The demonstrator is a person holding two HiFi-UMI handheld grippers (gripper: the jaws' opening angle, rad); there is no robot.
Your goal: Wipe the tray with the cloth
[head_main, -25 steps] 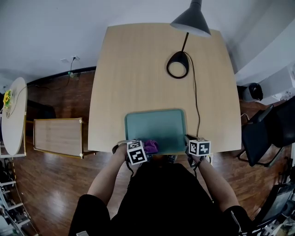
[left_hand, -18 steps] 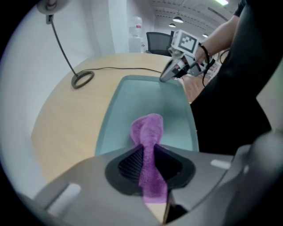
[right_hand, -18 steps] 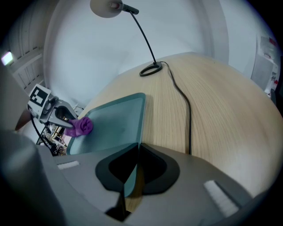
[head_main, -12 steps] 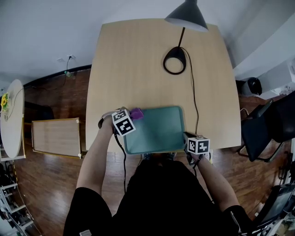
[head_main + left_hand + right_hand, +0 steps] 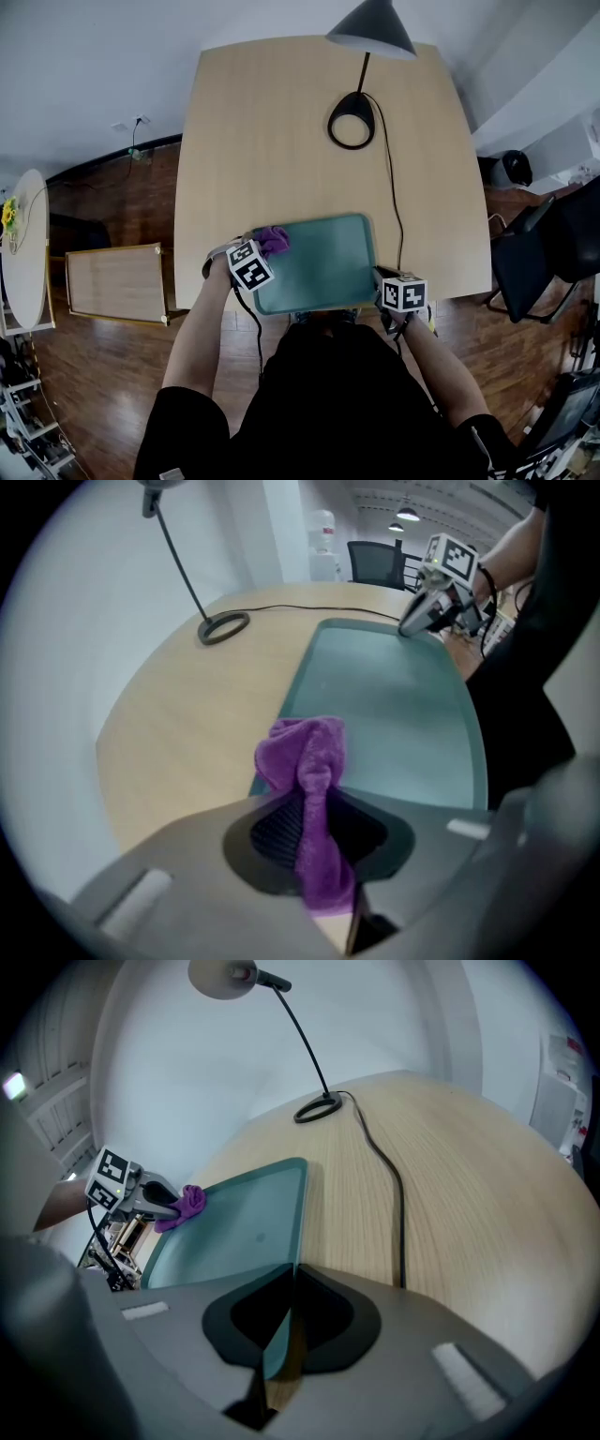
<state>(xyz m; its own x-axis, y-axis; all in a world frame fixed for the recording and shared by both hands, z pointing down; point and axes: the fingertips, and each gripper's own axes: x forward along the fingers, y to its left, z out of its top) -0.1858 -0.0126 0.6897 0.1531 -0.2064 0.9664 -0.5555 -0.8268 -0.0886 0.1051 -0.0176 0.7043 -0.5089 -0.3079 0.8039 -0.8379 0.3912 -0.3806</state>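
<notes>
Head view: your left gripper (image 5: 266, 247) holds a purple cloth (image 5: 274, 239) at the far left corner of the teal tray (image 5: 328, 272) on the wooden table (image 5: 281, 122). Your right gripper (image 5: 380, 277) sits at the tray's near right corner, likely to steady it. Left gripper view: the jaws are pinched tight on the cloth, and its bunched end reaches the tray's corner. Right gripper view: the jaws are clamped on the tray's rim, probably so wiping cannot slide the tray.

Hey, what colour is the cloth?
The cloth is purple, clearest in the left gripper view.
</notes>
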